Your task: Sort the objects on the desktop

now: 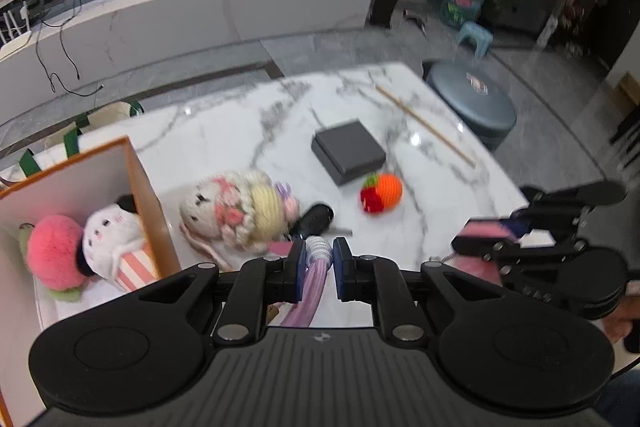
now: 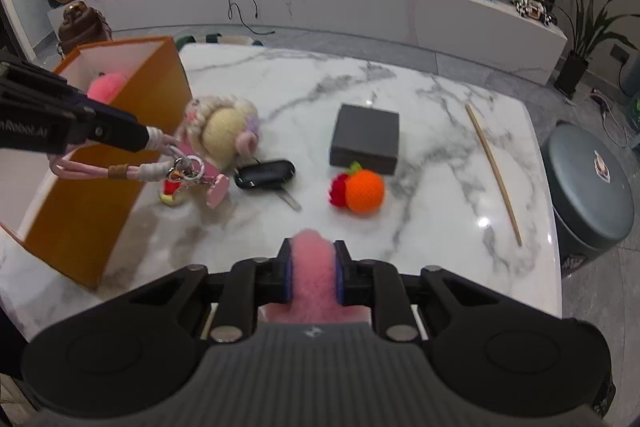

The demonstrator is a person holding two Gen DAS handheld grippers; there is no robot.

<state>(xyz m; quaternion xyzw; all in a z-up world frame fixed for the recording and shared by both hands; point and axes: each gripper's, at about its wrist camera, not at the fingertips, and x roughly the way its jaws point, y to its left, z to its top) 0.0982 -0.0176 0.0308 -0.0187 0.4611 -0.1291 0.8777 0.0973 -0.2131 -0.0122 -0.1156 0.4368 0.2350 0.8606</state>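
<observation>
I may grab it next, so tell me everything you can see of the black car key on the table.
The black car key lies flat on the marble table, its glossy oval plastic-looking fob roughly level across the right wrist view and a metal blade folded out, pointing toward the camera and rightward. It sits just right of the crocheted doll, close to it or touching, left of the orange crochet fruit and in front of the dark grey box. Neither gripper touches it.
</observation>
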